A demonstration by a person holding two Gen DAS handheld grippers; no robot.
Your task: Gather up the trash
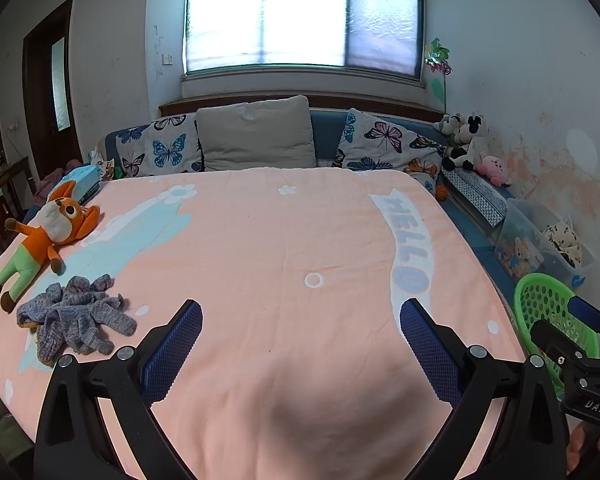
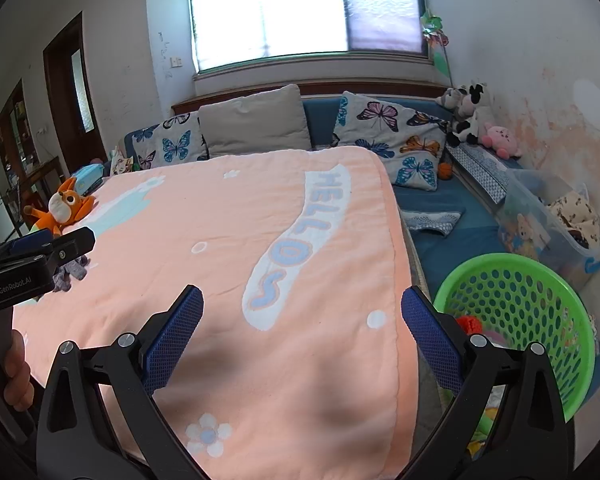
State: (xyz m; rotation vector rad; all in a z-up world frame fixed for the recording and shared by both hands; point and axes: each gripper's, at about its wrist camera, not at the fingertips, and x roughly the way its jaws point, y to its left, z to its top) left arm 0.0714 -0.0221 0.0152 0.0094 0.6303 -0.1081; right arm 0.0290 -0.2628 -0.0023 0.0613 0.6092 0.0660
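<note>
Peach blanket (image 1: 280, 240) covers the bed; both claws hang over it, jaws apart and empty. The grey knit bundle (image 1: 74, 316) lies at nine o'clock of the left claw (image 1: 300, 344), beside the orange plush (image 1: 44, 240). The green basket (image 2: 516, 320) sits off the bed at three o'clock of the right claw (image 2: 302, 340). A careless pinch could snag blanket along with the bundle, or grab the toy instead

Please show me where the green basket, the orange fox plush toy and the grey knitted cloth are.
green basket (image 2: 580, 344): right wrist view, on its right rim.
orange fox plush toy (image 1: 56, 224): left wrist view, on its white face.
grey knitted cloth (image 1: 74, 314): left wrist view, on the middle of the crumpled pile.
</note>
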